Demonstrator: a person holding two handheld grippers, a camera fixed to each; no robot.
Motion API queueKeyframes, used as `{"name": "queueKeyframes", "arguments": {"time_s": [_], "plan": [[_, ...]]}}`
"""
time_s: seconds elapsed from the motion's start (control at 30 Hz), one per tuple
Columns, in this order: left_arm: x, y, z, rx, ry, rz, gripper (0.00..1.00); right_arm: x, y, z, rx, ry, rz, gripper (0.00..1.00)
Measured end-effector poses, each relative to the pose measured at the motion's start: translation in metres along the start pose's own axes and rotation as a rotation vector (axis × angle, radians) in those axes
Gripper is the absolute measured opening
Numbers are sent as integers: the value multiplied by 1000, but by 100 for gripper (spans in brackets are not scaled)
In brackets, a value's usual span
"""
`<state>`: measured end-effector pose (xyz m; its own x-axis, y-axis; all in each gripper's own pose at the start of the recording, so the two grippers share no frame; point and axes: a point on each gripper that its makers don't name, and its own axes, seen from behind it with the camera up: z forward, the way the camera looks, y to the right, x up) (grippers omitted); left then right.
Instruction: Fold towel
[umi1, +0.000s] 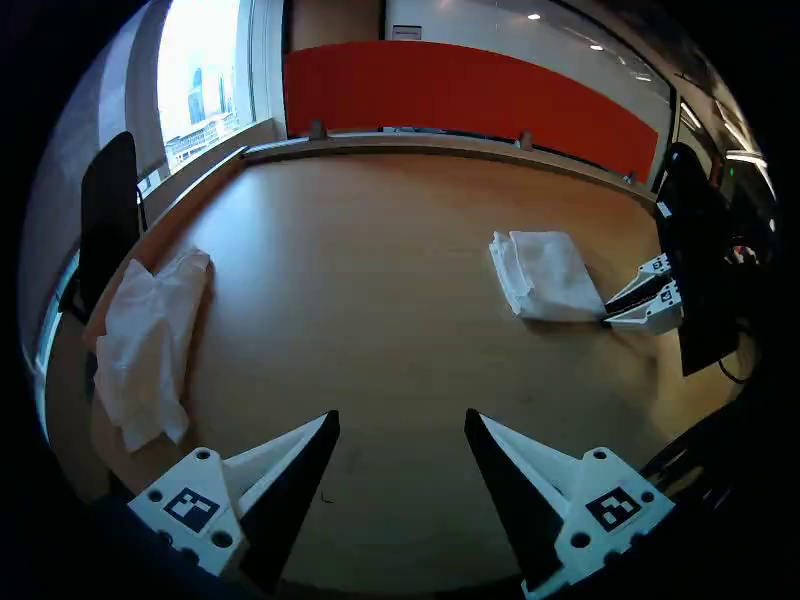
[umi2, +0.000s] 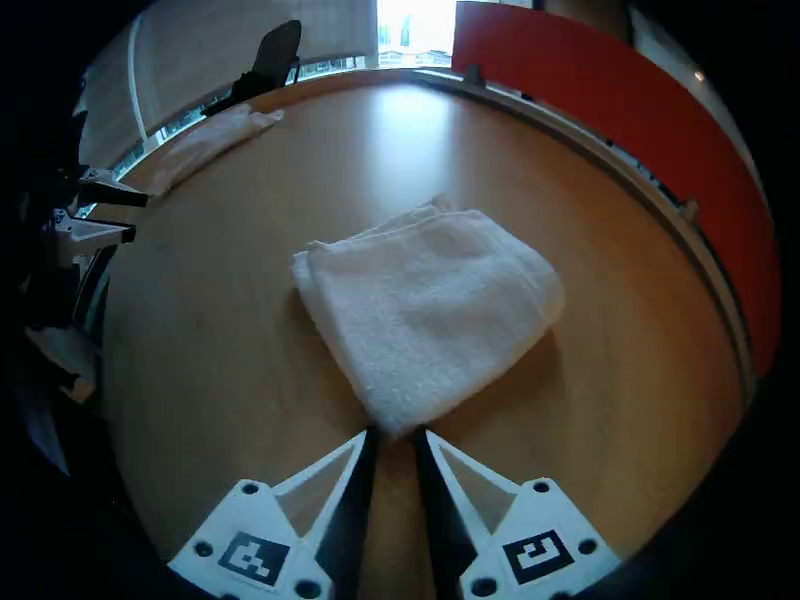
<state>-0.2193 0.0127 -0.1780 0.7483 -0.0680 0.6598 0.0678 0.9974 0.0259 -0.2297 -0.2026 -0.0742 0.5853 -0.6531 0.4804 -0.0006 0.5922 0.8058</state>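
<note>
Now my left gripper (umi1: 400, 420) hovers with fingers spread wide over the wooden table (umi1: 380, 280). My right gripper (umi2: 395, 437) is narrowed around the near corner of the folded white towel (umi2: 430, 310) lying mid-table. I cannot tell whether it actually pinches the cloth.

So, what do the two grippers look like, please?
Both look alike. The left gripper has two white, wedge-shaped fingers that taper to points, with black inner faces. Each finger base carries a square black-and-white marker and small round holes. The right gripper has the same white fingers, black inner faces and markers.
</note>
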Motion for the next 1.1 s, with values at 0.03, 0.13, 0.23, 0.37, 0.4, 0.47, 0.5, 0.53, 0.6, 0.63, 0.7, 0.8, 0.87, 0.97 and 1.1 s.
{"name": "queueKeyframes", "arguments": {"time_s": [0.03,0.13,0.23,0.37,0.4,0.47,0.5,0.53,0.6,0.63,0.7,0.8,0.87,0.97,1.1], "plan": [[0,0,0,0,0,0,93,0,0,0,0,0,1,20],[1,0,0,-1,1,1,93,0,1,0,-3,1,1,10],[1,0,0,-2,3,2,93,1,2,-1,-11,4,-5,5],[2,0,0,-5,6,4,93,8,5,-5,-19,18,-15,4],[2,0,1,-6,7,4,93,10,6,-6,-22,23,-16,4],[3,-1,1,-7,9,5,93,16,10,-9,-33,33,-19,4],[3,-1,2,-8,10,6,93,20,12,-11,-38,39,-20,4],[4,-1,2,-9,11,7,93,23,13,-13,-41,45,-20,4],[5,-2,3,-11,14,9,93,32,17,-17,-47,57,-20,4],[6,-2,3,-12,16,10,93,36,19,-19,-50,65,-20,4],[8,-1,4,-16,21,13,93,46,23,-23,-56,81,-21,4],[12,0,4,-22,30,17,93,62,30,-30,-67,103,-29,4],[15,1,4,-26,36,19,93,74,34,-36,-72,117,-38,4],[19,3,4,-32,45,22,93,92,41,-45,-88,141,-56,4],[26,5,5,-37,60,29,93,116,52,-60,-112,171,-81,3]]}}
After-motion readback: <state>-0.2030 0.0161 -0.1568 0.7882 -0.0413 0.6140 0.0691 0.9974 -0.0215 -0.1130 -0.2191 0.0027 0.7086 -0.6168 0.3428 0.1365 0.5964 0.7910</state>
